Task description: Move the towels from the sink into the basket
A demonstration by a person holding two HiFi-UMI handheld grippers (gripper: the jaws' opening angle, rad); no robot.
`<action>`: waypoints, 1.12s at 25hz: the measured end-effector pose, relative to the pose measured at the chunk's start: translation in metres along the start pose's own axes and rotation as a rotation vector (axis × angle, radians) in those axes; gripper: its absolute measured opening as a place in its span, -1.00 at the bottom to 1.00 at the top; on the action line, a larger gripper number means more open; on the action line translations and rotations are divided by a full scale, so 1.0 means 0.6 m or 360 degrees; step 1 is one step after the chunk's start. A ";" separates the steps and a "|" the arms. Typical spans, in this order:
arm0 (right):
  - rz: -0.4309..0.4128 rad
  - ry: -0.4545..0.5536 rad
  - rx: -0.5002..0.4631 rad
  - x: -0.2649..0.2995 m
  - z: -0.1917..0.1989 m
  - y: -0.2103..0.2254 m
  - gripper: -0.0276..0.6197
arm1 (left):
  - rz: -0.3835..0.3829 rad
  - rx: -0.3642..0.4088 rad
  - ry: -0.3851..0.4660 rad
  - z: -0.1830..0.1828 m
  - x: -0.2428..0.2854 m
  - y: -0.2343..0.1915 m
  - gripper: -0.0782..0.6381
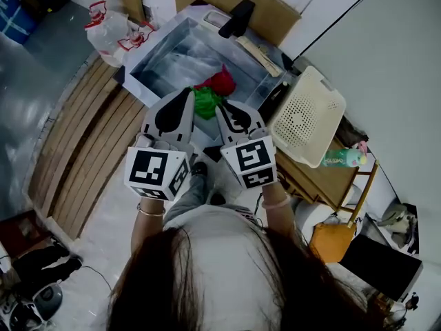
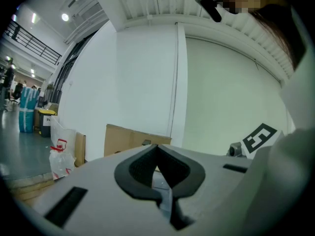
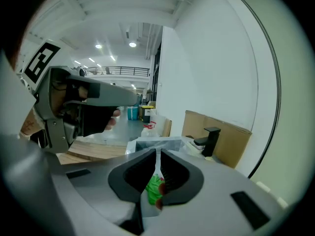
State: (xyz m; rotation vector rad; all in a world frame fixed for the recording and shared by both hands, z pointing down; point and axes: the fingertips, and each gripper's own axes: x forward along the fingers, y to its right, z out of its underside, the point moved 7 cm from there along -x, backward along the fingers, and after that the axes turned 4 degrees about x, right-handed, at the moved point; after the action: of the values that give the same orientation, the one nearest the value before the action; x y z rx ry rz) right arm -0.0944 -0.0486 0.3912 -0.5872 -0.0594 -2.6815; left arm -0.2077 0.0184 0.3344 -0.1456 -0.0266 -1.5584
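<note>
Pressed together tip to tip, pinching nothing: left gripper [image 2: 157, 147] and right gripper [image 3: 157, 152] alike. Just past the right tips, down in the steel sink [image 1: 160, 59], a crumpled bright green towel [image 1: 204, 103] touching a bunched red towel [image 1: 222, 80]. Beside the sink, at its right, a cream perforated basket [image 1: 306, 116].

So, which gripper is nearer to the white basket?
Right. The right gripper is left of the basket in the head view; the left gripper is farther left, beyond it.
</note>
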 end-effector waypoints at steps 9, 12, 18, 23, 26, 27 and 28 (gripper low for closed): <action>-0.0059 -0.0166 -0.0077 0.093 0.020 0.023 -0.81 | 0.0042 -0.0027 -0.0043 0.009 0.048 -0.047 -0.76; -0.0076 -0.0253 -0.0122 0.120 0.033 0.027 -0.77 | 0.0065 -0.0023 -0.0036 0.011 0.062 -0.060 -0.76; -0.0123 -0.0382 -0.0199 0.173 0.057 0.031 -0.70 | 0.0101 -0.0022 -0.0047 0.019 0.085 -0.083 -0.76; -0.0165 -0.0508 -0.0242 0.215 0.089 0.038 -0.64 | 0.0132 -0.0023 -0.0056 0.028 0.103 -0.097 -0.76; -0.0188 -0.0579 -0.0265 0.241 0.109 0.040 -0.57 | 0.0143 -0.0027 -0.0066 0.034 0.111 -0.107 -0.76; -0.0195 -0.0604 -0.0274 0.249 0.116 0.040 -0.54 | 0.0145 -0.0030 -0.0070 0.036 0.113 -0.110 -0.76; -0.0204 -0.0631 -0.0283 0.256 0.122 0.040 -0.51 | 0.0147 -0.0035 -0.0073 0.037 0.114 -0.113 -0.76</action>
State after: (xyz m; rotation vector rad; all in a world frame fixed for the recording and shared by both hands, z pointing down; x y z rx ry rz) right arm -0.1846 -0.1180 0.5200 -1.2023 0.0347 -2.6664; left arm -0.2727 -0.0478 0.3691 -0.1973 -0.0387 -1.4632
